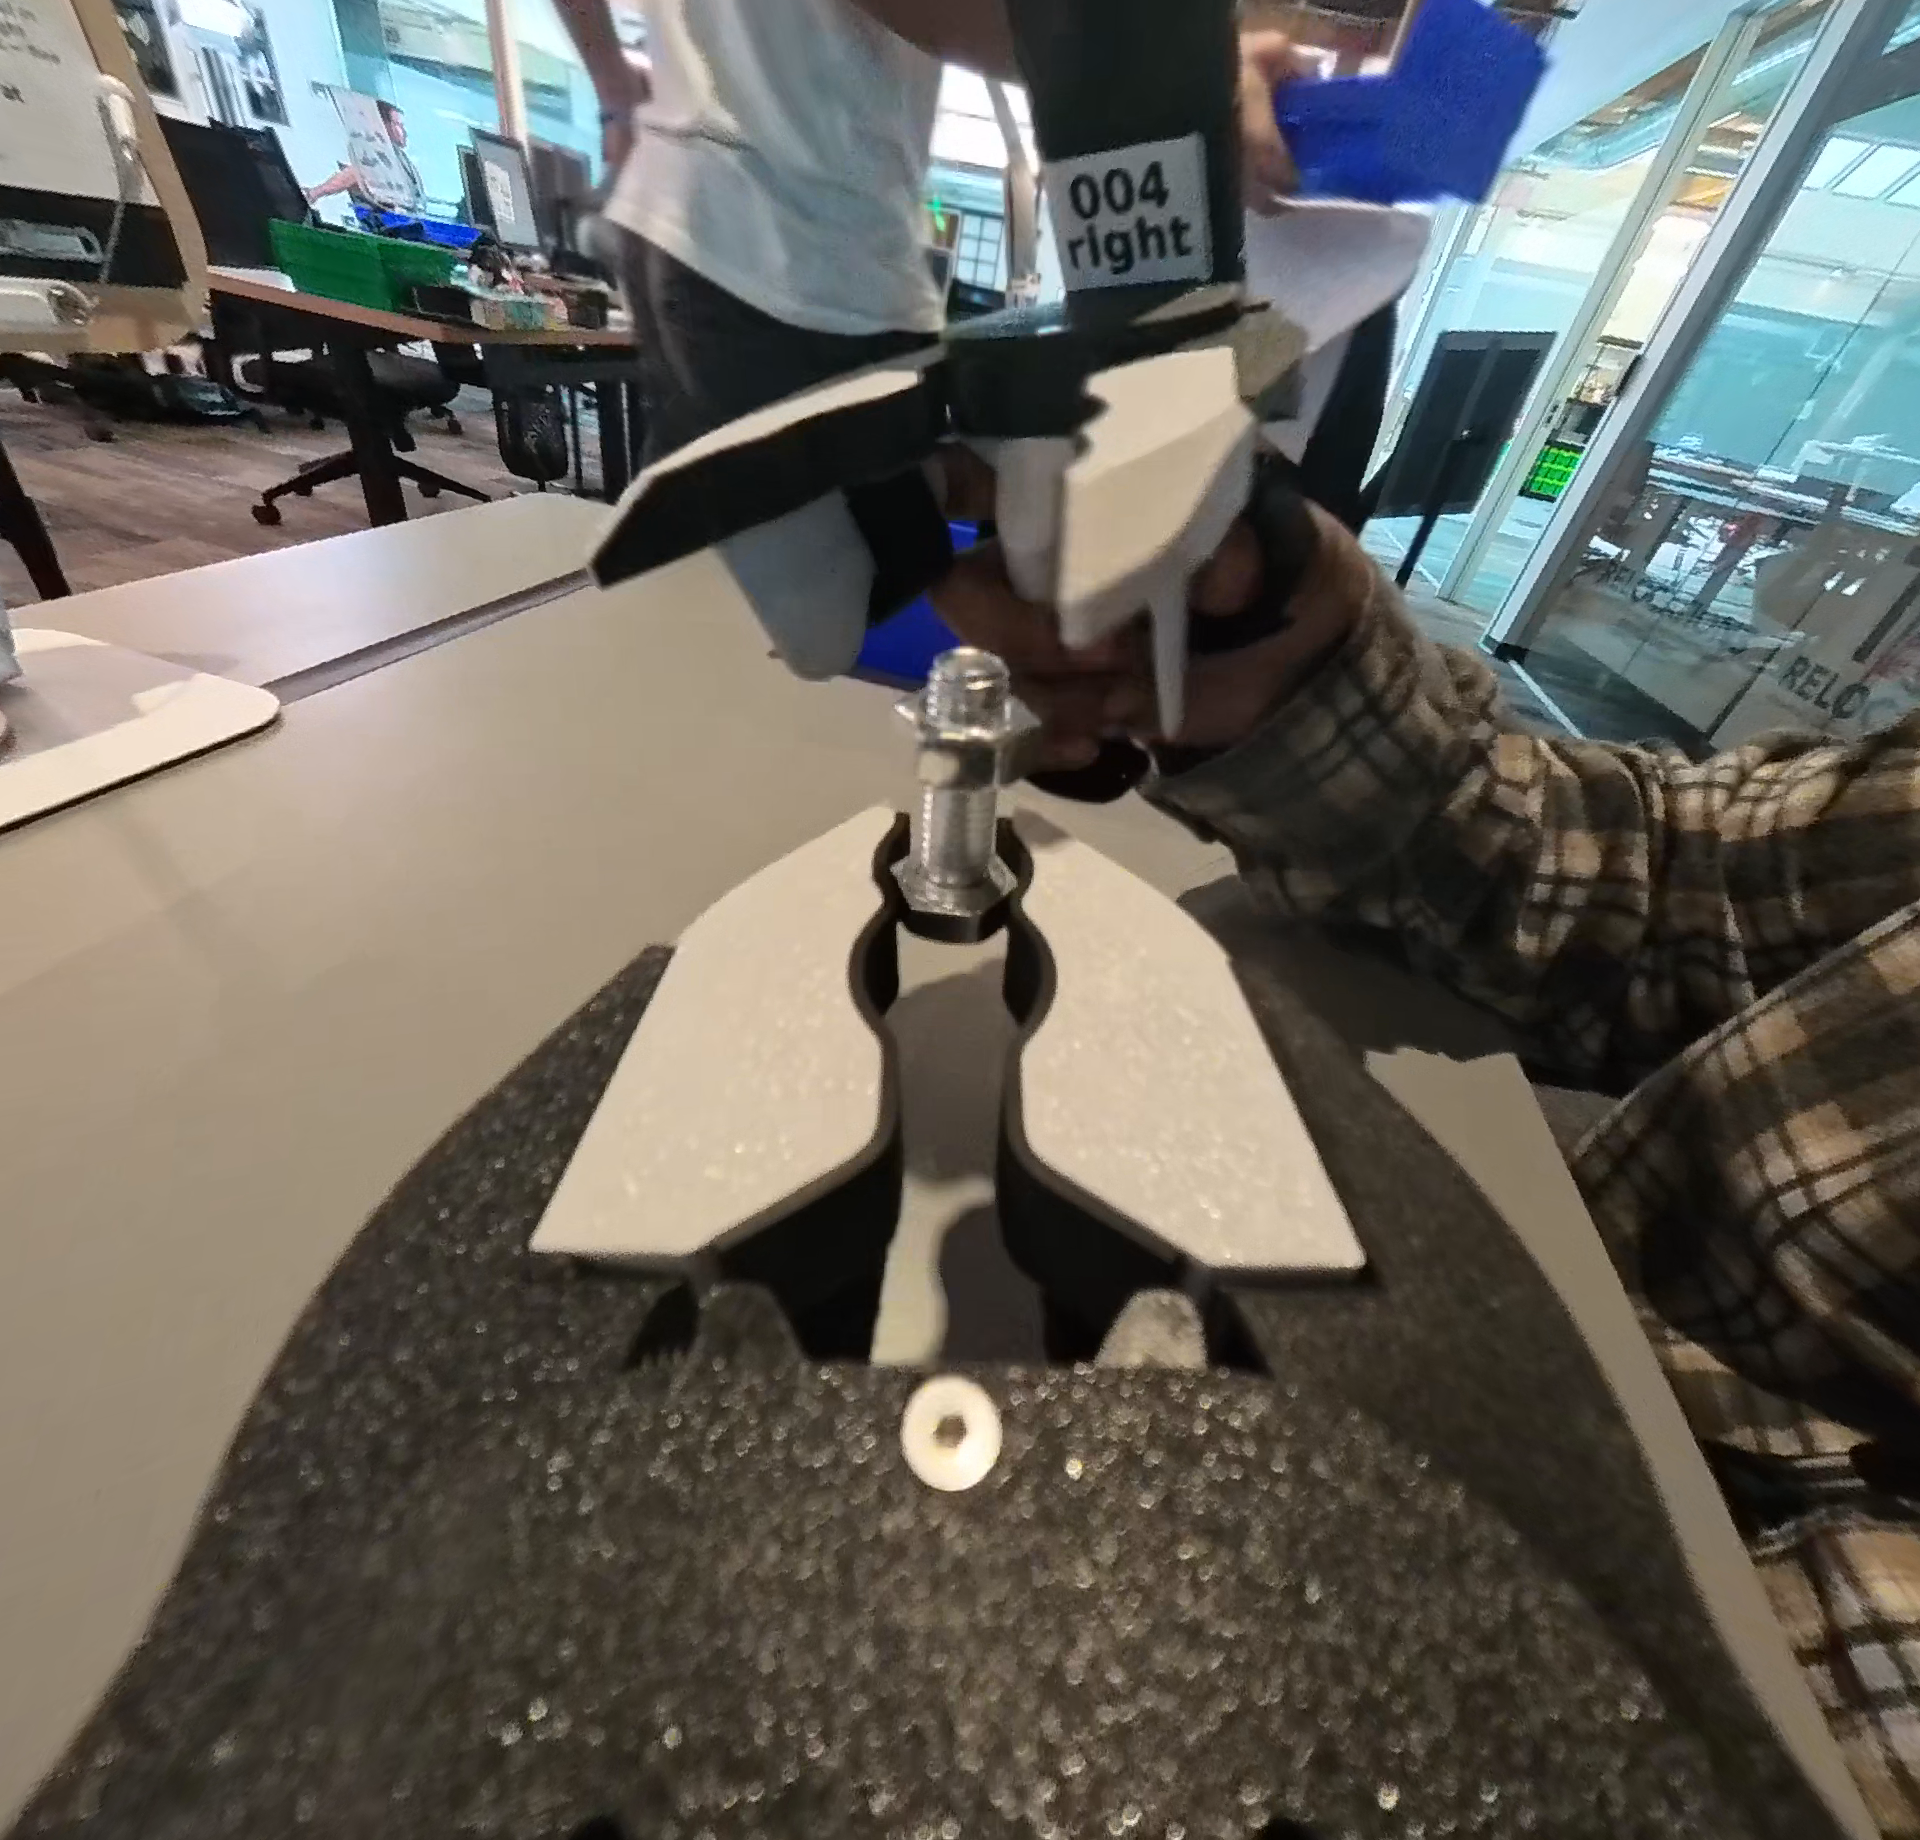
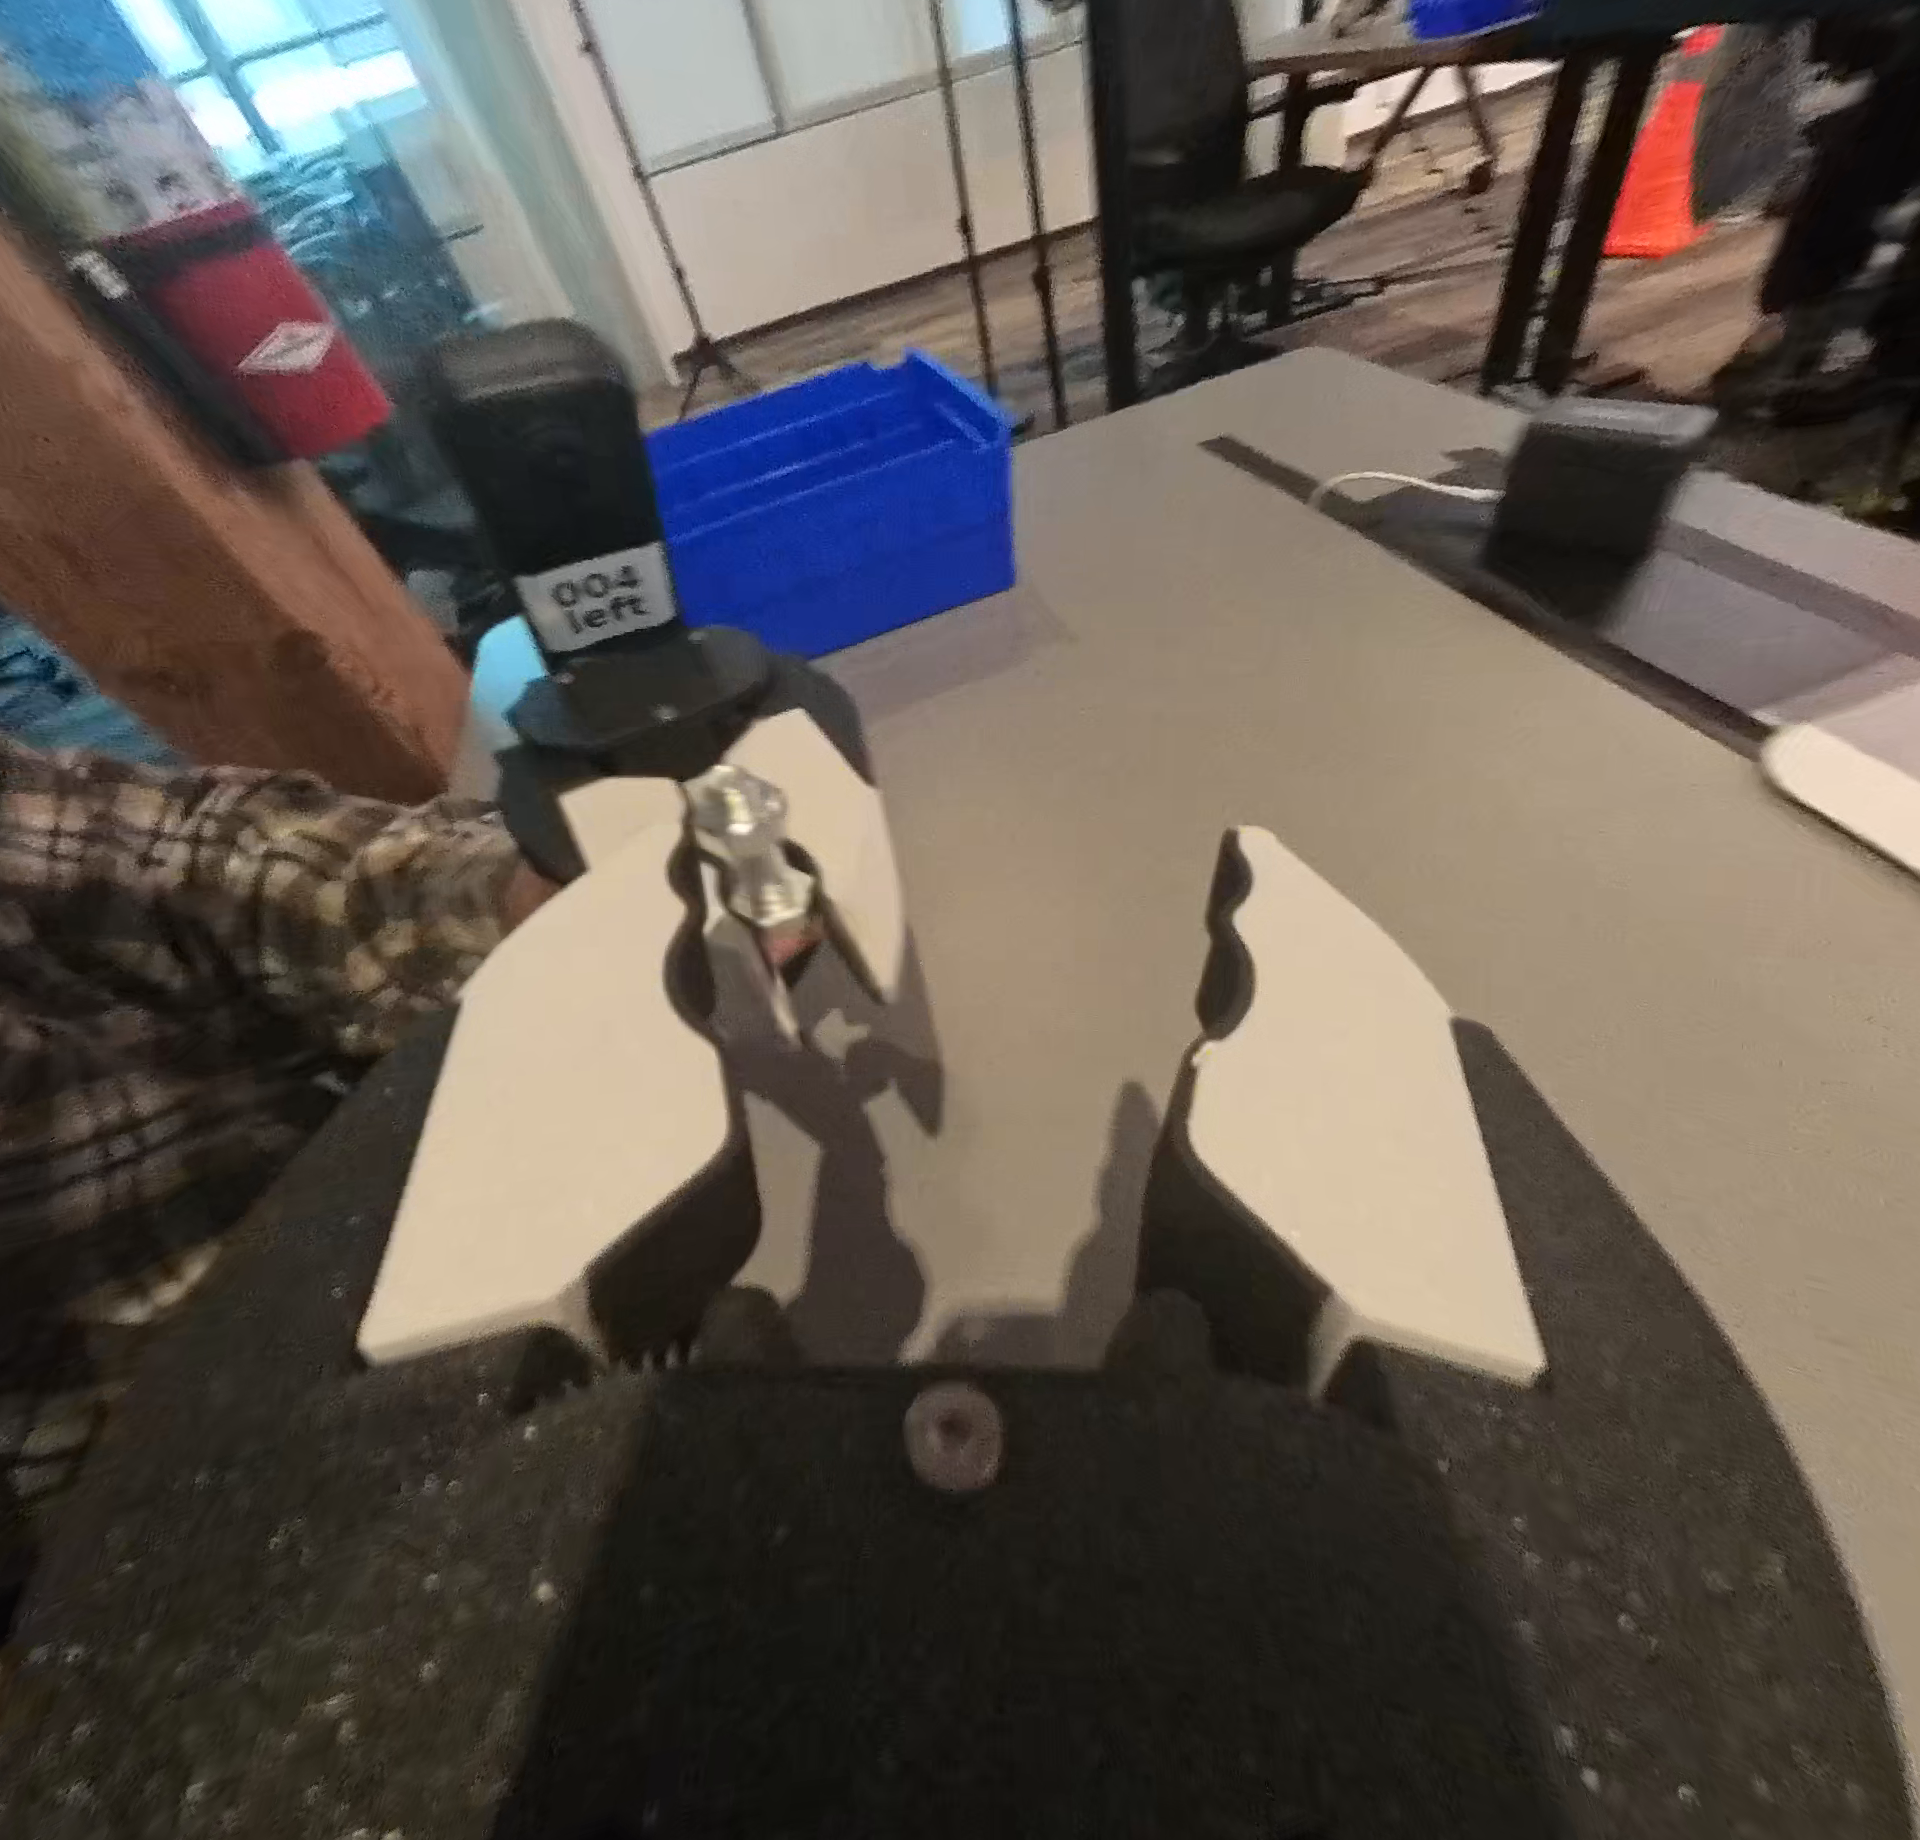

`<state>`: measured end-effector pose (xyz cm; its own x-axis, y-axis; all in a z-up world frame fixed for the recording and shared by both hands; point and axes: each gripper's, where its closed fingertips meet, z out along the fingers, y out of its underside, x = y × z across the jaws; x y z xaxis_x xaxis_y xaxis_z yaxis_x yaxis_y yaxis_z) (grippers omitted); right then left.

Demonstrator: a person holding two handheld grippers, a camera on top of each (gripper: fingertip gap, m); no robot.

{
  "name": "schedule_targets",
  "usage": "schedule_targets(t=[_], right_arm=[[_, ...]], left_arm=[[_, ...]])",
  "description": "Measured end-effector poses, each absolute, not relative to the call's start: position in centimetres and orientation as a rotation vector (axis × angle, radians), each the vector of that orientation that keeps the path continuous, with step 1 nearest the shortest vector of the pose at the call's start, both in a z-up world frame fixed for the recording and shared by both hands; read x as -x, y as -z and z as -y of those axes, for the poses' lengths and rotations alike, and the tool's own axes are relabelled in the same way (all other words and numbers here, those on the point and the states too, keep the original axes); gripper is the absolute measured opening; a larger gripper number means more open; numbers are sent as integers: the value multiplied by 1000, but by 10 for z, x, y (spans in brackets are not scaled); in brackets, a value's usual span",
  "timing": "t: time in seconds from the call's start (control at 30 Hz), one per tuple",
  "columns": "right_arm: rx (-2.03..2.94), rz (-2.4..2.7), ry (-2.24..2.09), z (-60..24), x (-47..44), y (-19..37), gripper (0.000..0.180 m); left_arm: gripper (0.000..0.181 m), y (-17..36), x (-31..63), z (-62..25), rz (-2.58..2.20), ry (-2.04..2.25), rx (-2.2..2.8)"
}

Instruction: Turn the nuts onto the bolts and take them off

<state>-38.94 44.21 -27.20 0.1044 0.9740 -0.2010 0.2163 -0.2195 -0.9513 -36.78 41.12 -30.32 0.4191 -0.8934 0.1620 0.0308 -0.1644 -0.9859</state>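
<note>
A silver bolt [image 1: 951, 824] stands upright on the grey table [image 1: 364, 959], with a hex nut [image 1: 961, 728] threaded near its top. My left gripper [image 1: 951, 902] is shut on the bolt's hex head. My right gripper [image 1: 883, 606] hangs just above and behind the bolt's top, tilted, jaws apart. In the right wrist view my right gripper [image 2: 956, 855] is open wide and empty. There the bolt [image 2: 743, 855] and nut [image 2: 727, 798] sit close against the inside of its left finger [image 2: 582, 1063], held by the left gripper [image 2: 779, 943].
A blue bin [image 2: 842, 512] stands at the table's far edge. A black box [image 2: 1590, 502] with a white cable and a white pad [image 2: 1849, 793] lie to the right. A plaid sleeve [image 1: 1558, 907] reaches across the table. A person in a white shirt [image 1: 790, 128] stands behind it. Spacing between my two grippers at the tips: around 5 cm.
</note>
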Motion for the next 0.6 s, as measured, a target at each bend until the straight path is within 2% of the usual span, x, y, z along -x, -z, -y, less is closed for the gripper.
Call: schedule_targets(t=[0.1,0.13,0.17,0.2,0.47,0.5,0.6], right_arm=[[1589,1273,-1172,-429,404,281,92],[1606,1259,-1149,-435,400,283,97],[1627,1244,-1138,-441,394,284,96],[1636,1210,-1105,-450,386,283,87],[1581,1240,-1151,-438,396,278,92],[1594,1215,-1141,-445,389,278,86],[1570,1166,-1190,-450,381,269,85]], left_arm=[[15,305,363,-408,-822,998,1502],[15,305,363,-408,-827,985,1502],[15,305,364,-409,-821,967,1511],[15,304,366,-410,-815,970,1511],[15,304,364,-408,-815,993,1503],[15,304,365,-408,-813,991,1503],[15,301,367,-409,-798,1005,1494]])
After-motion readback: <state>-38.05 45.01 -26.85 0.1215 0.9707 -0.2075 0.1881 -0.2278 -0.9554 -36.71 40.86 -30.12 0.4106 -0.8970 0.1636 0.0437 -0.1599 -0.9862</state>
